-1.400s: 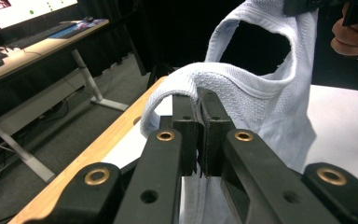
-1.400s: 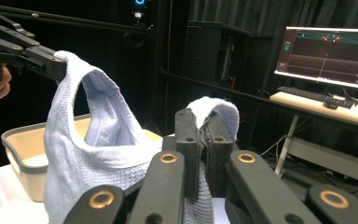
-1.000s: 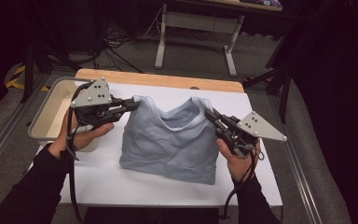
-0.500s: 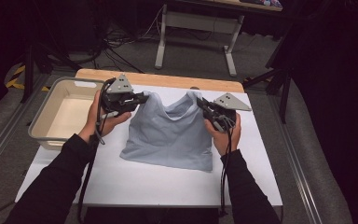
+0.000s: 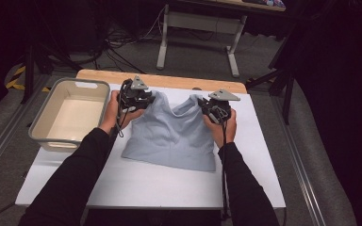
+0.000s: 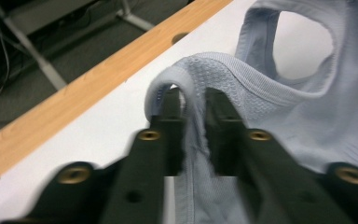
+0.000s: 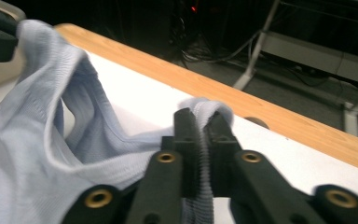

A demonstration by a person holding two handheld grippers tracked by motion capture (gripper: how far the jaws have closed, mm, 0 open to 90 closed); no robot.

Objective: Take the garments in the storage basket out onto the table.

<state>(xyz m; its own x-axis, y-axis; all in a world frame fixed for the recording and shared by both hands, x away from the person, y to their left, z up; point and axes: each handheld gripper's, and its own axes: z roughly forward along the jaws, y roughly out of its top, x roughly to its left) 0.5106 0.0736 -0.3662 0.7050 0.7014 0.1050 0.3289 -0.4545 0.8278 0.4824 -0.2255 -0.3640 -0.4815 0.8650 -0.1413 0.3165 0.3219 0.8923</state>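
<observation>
A beige plastic tub (image 5: pixel 68 113) sits at the left edge of my white worktop (image 5: pixel 169 183), just beside my left forearm; nothing stands between my tools and the pale blue tank top (image 5: pixel 172 134) spread in the middle. Both my arms reach forward in dark sleeves, hands level near the far wooden edge (image 5: pixel 169 80). My left hand-held gripper (image 5: pixel 136 96) has one shoulder strap (image 6: pixel 186 81) between its jaws, which have just been opening; a gap shows beside the fabric, so the pinch looks let go, though blur makes that hard to swear to. My right hand-held gripper (image 5: pixel 212 107) has the other strap (image 7: pixel 205 108) between jaws that have just been easing apart yet sit close on the cloth. The garment's body lies flat toward me, straps at the far side.
</observation>
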